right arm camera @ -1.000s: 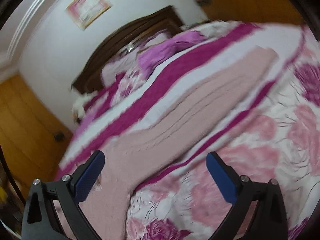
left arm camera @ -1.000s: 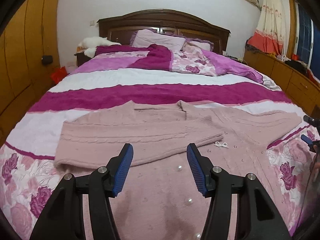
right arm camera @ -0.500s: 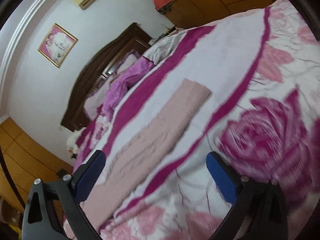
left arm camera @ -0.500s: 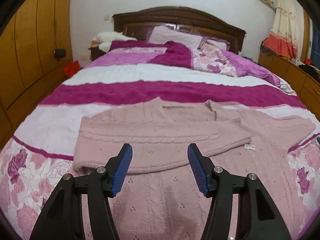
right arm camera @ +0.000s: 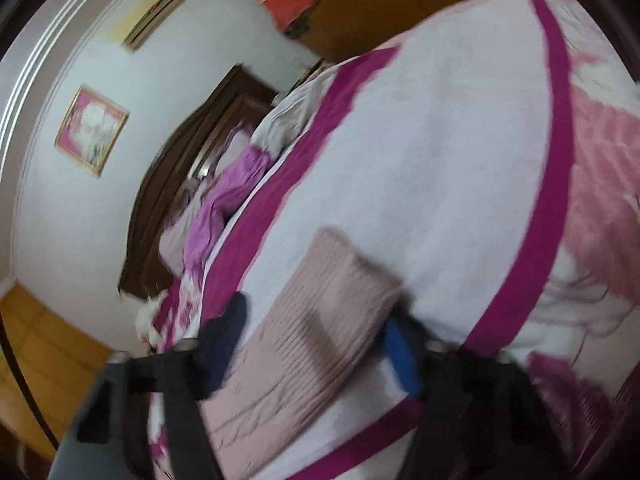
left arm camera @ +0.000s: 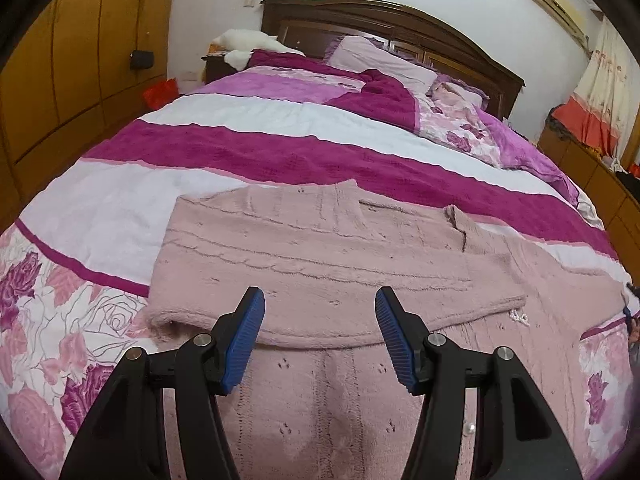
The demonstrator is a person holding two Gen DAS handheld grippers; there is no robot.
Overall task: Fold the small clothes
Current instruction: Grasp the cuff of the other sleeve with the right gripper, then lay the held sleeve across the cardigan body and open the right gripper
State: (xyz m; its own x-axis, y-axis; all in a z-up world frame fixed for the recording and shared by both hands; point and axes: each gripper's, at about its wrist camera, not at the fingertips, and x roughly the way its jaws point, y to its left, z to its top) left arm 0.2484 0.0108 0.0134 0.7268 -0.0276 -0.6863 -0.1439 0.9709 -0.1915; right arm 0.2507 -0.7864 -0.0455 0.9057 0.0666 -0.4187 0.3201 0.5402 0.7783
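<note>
A pale pink knitted sweater [left arm camera: 320, 248] lies flat on the bed, its left sleeve folded across the chest and its right sleeve stretched out to the right. My left gripper [left arm camera: 320, 336] hovers open and empty above the sweater's body. In the right wrist view, which is blurred, the cuff end of the outstretched sleeve [right arm camera: 332, 292] lies between the fingers of my right gripper [right arm camera: 316, 344]. That gripper is open, its jaws on either side of the sleeve, partly narrowed. Whether the pads touch the cloth is unclear.
The bedspread [left arm camera: 280, 148] is striped magenta and white with rose prints. Pillows and a dark wooden headboard [left arm camera: 380, 24] are at the far end. Wooden wardrobes [left arm camera: 80, 40] stand to the left, a low cabinet and curtain [left arm camera: 600, 96] to the right.
The left gripper has drifted left and tilted, still open. The right gripper has moved along the outstretched sleeve to its cuff end and its jaws have narrowed around it.
</note>
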